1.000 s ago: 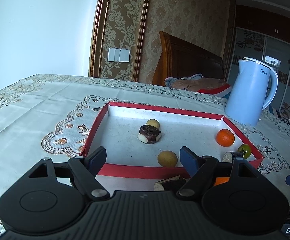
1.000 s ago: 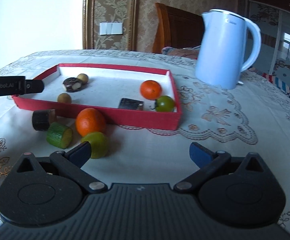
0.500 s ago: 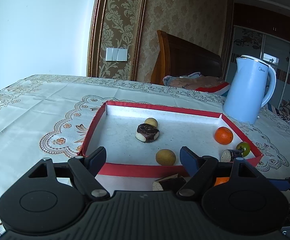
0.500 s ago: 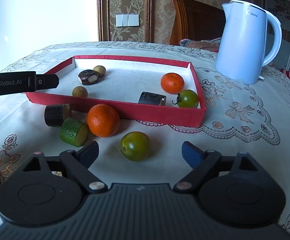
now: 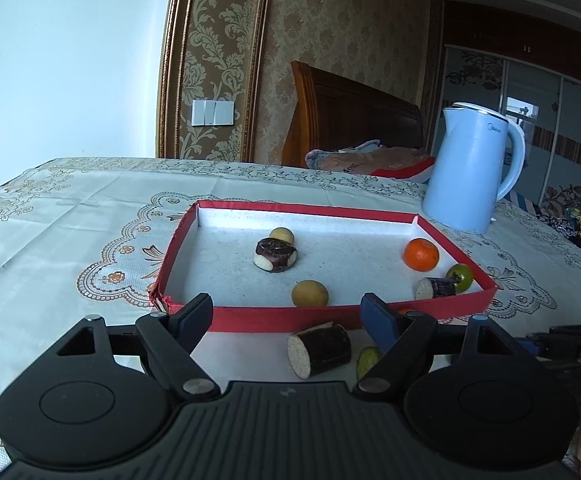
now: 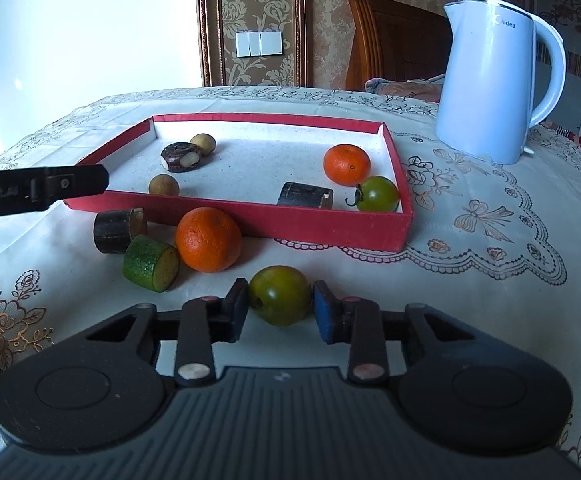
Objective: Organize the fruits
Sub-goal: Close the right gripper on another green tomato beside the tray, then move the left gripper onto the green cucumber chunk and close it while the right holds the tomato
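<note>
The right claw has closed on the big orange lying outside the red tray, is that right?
Not quite. The right wrist view shows the right claw, whose jaws have just been closing, shut on the green tomato, not the big orange. The orange lies untouched beside it. Both are outside the red tray, as you said.

Place: a home bedroom
Walls: damask wallpaper (image 5: 330,40), light switches (image 6: 259,43)
Furniture: wooden headboard (image 5: 354,120), sliding wardrobe doors (image 5: 530,120)
Table: embroidered tablecloth (image 5: 70,220), blue kettle (image 6: 494,76)
</note>
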`<state>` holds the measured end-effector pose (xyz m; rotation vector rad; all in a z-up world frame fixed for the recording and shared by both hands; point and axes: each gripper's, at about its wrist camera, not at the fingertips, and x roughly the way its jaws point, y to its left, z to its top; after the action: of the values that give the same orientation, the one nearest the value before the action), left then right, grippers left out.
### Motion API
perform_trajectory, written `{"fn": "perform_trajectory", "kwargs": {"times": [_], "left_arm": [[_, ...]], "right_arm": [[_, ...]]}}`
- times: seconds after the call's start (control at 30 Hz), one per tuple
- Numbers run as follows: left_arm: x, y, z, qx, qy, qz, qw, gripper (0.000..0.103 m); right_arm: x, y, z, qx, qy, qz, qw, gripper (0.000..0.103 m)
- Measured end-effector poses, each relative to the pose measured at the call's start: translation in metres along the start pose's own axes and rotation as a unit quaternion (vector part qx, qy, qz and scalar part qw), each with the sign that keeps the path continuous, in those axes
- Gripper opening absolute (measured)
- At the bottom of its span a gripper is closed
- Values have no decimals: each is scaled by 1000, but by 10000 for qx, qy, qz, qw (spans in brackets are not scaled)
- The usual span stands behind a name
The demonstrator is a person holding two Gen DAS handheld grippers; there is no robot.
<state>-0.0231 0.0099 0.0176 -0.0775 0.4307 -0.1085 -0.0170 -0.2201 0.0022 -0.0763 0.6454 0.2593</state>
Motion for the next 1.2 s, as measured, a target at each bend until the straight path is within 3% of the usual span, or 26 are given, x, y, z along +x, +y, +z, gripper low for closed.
{"fn": "perform_trajectory", "kwargs": {"times": [0.13,0.33,0.6,0.87,0.9,1.0,1.2], "left_arm": [[-12,-21,-12,493,81,-205,9985,81],[-6,-55,-19,1111,191,-147,9935,81],[6,-69,-20,1299,376,-321,9903,80],[23,-78,-19,1526,558,-420,9858,58],[27,-78,-19,1517,647,-413,9854,48],[32,-76,-21,1481,819,-351,9850,37],[39,-76,-22,1487,977,-334,9835,36]], "right_arm": [[-10,-7,1,-4,-298,-334,9990,32],[-20,-7,-1,-287,-496,-784,9953,32],[-24,-24,-1,-105,-504,-760,9958,32],[-28,-47,-2,247,-469,-641,9965,33],[-28,-50,-2,304,-464,-615,9966,37],[-28,-56,-2,429,-453,-554,9965,37],[-26,-56,-2,437,-456,-519,9967,37]]}}
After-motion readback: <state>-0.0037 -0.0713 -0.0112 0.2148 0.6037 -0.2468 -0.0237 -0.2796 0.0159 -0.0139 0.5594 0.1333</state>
